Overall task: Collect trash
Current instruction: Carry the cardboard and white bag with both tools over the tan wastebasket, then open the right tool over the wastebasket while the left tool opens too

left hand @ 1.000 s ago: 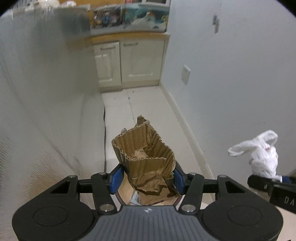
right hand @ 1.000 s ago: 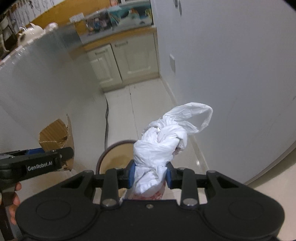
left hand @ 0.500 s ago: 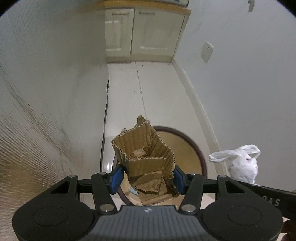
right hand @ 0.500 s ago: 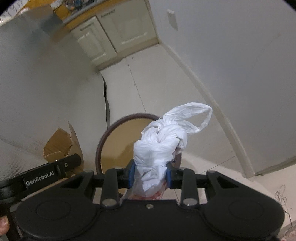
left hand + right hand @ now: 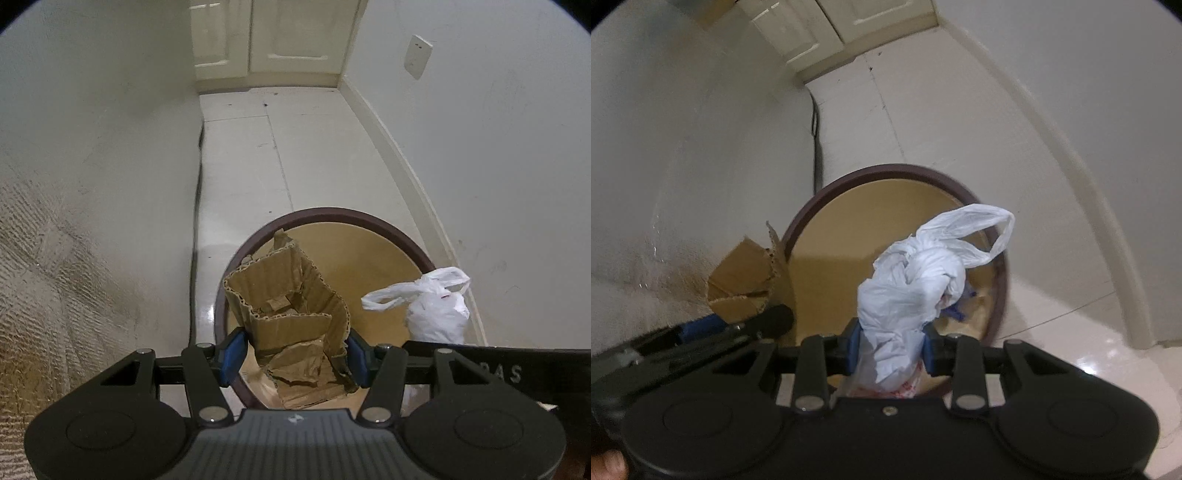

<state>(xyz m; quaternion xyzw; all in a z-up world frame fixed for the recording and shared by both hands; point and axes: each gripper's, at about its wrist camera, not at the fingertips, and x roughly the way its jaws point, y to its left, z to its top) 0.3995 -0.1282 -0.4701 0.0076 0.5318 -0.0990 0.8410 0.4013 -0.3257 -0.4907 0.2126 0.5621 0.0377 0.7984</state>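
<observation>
I hold both loads over the open bin [image 5: 388, 221] so each can fall straight in once I let go. My left tongs [image 5: 293, 354] are clamped about half-wide on a torn piece of cardboard [image 5: 291, 314], the blue pads [image 5: 233, 350] pressing its two sides so the crumpled sheet stands up between them and does not unfold. It hangs above the near left part of the bin's mouth, just inside the dark rim. My right tongs [image 5: 889, 349] are squeezed nearly closed on a knotted white plastic bag [image 5: 916, 284], gripped low on its bunched body so the loose handle loop sticks up clear of the pads. The bag sits over the right side of the bin. I keep the two apart, cardboard left and bag right, so neither should snag the other on the drop. I judge the release is the next step, and the stiff cardboard may catch on the rim.
</observation>
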